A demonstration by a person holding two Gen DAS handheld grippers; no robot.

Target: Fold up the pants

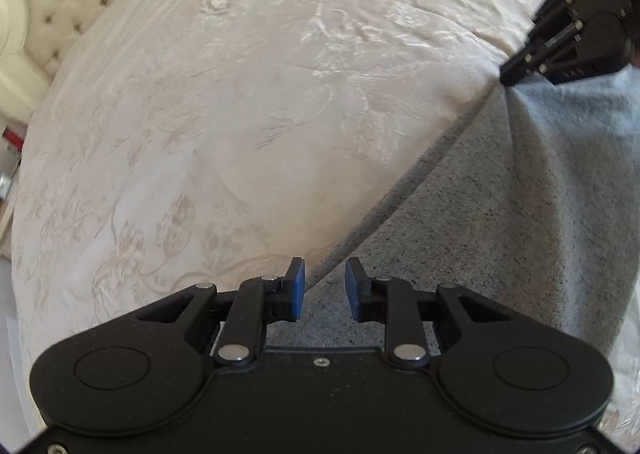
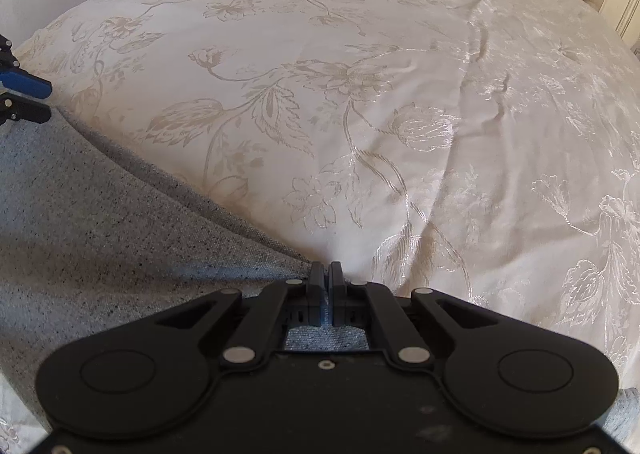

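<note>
Your right claw (image 2: pixel 330 290) pinches the pants (image 2: pixel 100 214) edge to anchor it; your left claw (image 1: pixel 324 290), half open, straddles that edge, empty

Speckled grey pants (image 2: pixel 100 222) lie on a cream bedspread (image 2: pixel 360 94) woven with a tone-on-tone floral pattern; black grippers carry blue pads (image 1: pixel 297 290).

Soft daylight, sheen on the bedspread (image 2: pixel 460 126), slight blur (left view), fisheye-bent edges
</note>
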